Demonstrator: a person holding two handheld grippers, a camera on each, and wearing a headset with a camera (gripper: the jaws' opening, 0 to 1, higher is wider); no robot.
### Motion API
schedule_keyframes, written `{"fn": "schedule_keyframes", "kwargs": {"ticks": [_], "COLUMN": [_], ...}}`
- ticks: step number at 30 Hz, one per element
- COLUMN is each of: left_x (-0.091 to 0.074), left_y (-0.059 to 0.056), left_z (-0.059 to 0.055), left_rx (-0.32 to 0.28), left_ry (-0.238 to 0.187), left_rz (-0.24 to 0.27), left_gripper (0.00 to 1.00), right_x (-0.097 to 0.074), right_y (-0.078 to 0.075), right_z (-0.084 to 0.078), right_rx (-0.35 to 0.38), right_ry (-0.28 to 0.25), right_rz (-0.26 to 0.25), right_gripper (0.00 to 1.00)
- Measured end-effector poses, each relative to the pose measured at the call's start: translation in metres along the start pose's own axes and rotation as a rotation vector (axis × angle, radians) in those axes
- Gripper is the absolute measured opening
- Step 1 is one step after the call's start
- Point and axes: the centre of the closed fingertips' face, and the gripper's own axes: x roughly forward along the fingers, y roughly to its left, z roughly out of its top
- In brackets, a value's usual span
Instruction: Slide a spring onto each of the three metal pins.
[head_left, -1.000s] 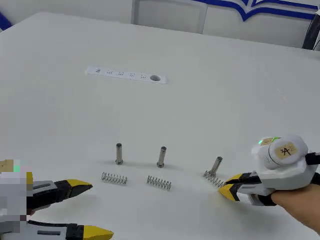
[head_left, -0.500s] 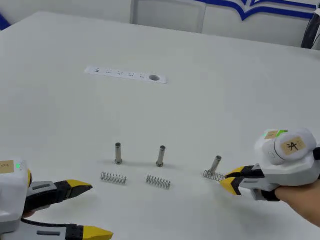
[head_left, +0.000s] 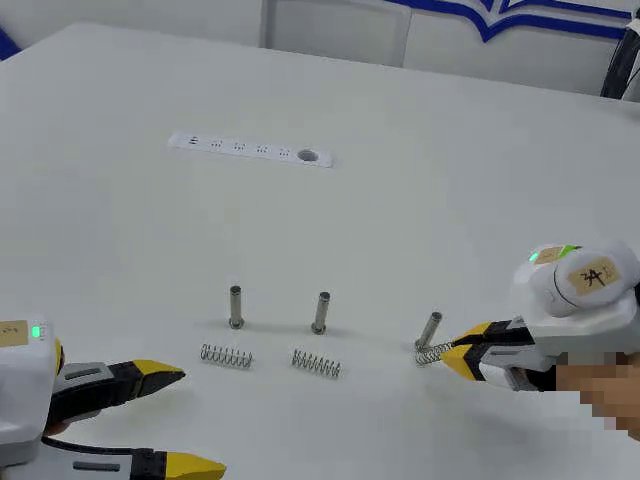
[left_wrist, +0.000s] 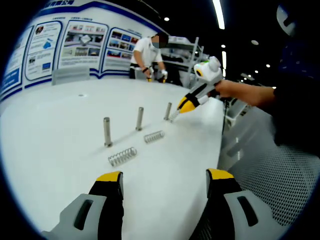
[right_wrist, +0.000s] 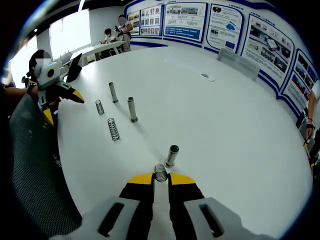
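Noting a change at the right-hand pin (head_left: 430, 328): the right gripper (head_left: 446, 352) is now pinching one end of the right-hand spring (head_left: 429, 352), its jaws closed down to about the coil's width. A second ago that spring was lying flat on the white table (head_left: 450, 200), with the tips only just arriving at it. The spring is now tilting up from the surface, its free end low beside the pin's foot. In the right gripper view it is showing end-on between the tips, just short of the pin. The first pickup therefore looks done, and the spring is yet to be raised over the pin's top. The left gripper (head_left: 185, 420) is hovering with jaws wide apart, holding nothing. The middle spring (head_left: 316, 363) and left spring (head_left: 225, 355) are lying flat in front of the middle pin (head_left: 322, 312) and left pin (head_left: 235, 306), both bare.
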Motion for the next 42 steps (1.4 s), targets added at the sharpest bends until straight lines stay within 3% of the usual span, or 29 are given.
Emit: {"fn": "schedule_keyframes", "kwargs": {"ticks": [32,42], "left_x": [0.0,0.0], "left_y": [-0.001,-0.001], "left_z": [0.001,0.001], "left_rx": [0.003,0.0], "left_ry": [0.002,-0.003], "left_rz": [-0.001,0.0], "left_gripper": [0.68,0.68], "right_x": [-0.001,-0.013], "right_y": [-0.004,-0.004], "right_z": [0.002,0.008], "right_rx": [0.048,0.068], "right_ry": [-0.014,-0.014], "right_rz": [-0.01,-0.002], "right_gripper": [0.12,0.12]}}
